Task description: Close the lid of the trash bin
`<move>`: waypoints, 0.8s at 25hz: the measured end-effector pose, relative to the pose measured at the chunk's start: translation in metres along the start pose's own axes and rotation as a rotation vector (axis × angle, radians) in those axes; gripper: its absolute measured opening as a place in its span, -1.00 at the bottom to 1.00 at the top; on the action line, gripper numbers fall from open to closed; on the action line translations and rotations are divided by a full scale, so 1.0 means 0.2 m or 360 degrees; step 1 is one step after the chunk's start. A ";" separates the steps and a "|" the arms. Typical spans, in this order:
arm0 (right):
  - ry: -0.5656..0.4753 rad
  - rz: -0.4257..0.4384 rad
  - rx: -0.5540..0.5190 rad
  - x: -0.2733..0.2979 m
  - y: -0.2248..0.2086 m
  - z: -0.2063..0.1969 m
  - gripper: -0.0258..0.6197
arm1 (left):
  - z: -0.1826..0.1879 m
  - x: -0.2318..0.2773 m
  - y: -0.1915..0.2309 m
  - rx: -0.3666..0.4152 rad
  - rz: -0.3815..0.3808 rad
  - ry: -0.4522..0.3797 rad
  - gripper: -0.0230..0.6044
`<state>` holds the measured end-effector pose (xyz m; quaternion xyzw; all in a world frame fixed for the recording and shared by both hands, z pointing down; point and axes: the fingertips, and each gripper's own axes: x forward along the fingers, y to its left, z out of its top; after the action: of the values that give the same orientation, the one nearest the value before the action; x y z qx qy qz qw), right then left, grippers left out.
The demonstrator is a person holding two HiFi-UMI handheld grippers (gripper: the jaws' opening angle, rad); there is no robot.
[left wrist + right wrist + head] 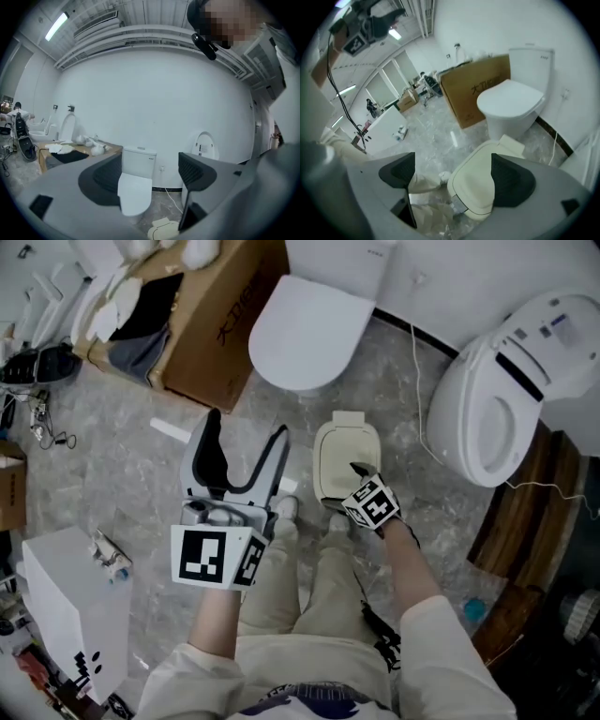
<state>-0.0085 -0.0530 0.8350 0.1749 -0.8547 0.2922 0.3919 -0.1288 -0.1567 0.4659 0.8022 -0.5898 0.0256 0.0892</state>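
The cream trash bin stands on the grey marbled floor in front of the person's feet, and its lid lies flat on top. My right gripper hangs just above the bin's near edge, pointing steeply down, jaws open, nothing between the pads. In the right gripper view the lid fills the gap between the open jaws without touching them. My left gripper is held to the left of the bin, pointing nearly level, open and empty. Its own view catches the bin at the bottom edge.
A white toilet with its lid down stands just beyond the bin. A cardboard box sits to its left. Another toilet with a raised seat is at the right, with a thin cable on the floor. A white cabinet is at the near left.
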 end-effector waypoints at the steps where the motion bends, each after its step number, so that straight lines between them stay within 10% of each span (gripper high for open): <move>1: -0.0122 -0.0059 0.0016 -0.14 -0.04 0.15 0.62 | 0.08 0.00 -0.01 -0.0001 -0.0015 -0.0020 0.20; 13: -0.1395 -0.0808 0.0078 -2.07 0.42 1.09 0.09 | 0.82 -0.29 -0.35 -0.0022 -0.0275 -0.0231 0.20; 20: -0.1594 -0.1145 -0.0120 -2.39 0.60 1.21 -0.67 | 1.01 -0.30 -0.50 0.0078 -0.0346 -0.0387 0.02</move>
<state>0.0930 -0.0811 0.2955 0.5542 -0.8320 -0.0065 0.0230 -0.0644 -0.1073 0.2473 0.8603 -0.5053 -0.0671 -0.0002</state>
